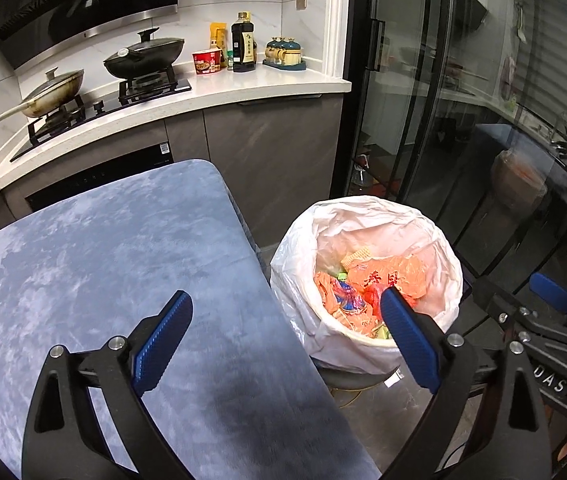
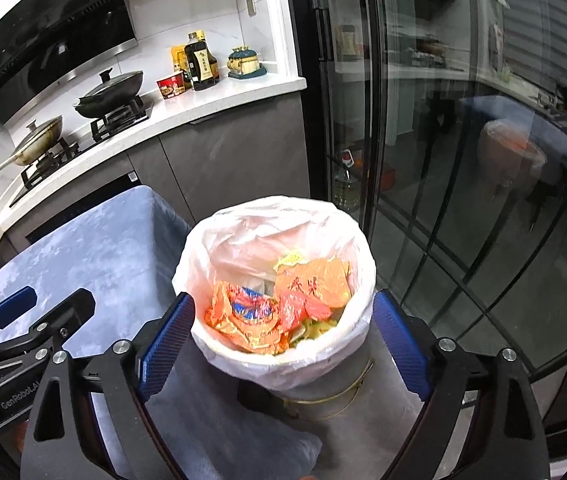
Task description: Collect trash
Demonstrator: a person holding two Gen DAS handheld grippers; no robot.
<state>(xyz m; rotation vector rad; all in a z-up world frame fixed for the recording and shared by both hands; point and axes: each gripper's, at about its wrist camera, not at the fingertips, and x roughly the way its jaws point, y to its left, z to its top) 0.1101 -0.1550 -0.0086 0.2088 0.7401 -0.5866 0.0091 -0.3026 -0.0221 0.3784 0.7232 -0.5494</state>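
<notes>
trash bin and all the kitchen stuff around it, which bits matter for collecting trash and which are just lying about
Job:
trash bin
white bag liner
orange wrappers
left gripper
right gripper

Lying about:
blue table
black wok
noodle cup
soy sauce bottle

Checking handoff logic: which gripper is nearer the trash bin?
Right. The right gripper hangs open above the trash bin, fingers either side of it. The left gripper is open over the blue table beside the bin.
</notes>
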